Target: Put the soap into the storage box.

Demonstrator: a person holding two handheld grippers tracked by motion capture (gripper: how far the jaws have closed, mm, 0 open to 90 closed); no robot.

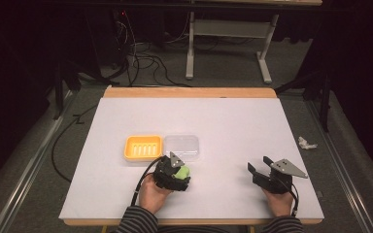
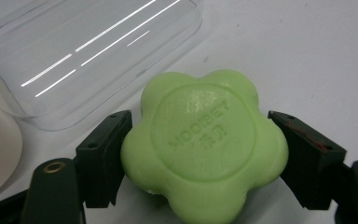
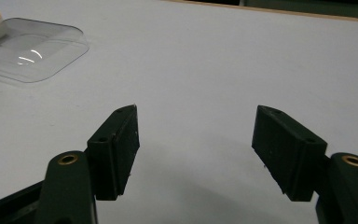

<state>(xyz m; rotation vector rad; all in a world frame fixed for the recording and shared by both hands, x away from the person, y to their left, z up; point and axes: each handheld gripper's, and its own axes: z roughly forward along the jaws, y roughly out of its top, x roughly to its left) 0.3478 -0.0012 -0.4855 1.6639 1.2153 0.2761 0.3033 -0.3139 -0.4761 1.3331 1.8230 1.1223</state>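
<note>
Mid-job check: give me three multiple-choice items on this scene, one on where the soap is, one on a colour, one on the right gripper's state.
1. Where is the green soap?
A. In the yellow dish
B. Between the left gripper's jaws
C. Under the clear lid

2. What colour is the soap dish beside the clear lid?
A. Yellow
B. Blue
C. Red

3. How is the right gripper?
A. Shut on the lid
B. Shut on the soap
C. Open, holding nothing

Answers: 1 B, the left gripper view shows both jaws against the soap's sides. 2 A, the high view shows it yellow. 3 C, its jaws stand apart over the bare table.
</note>
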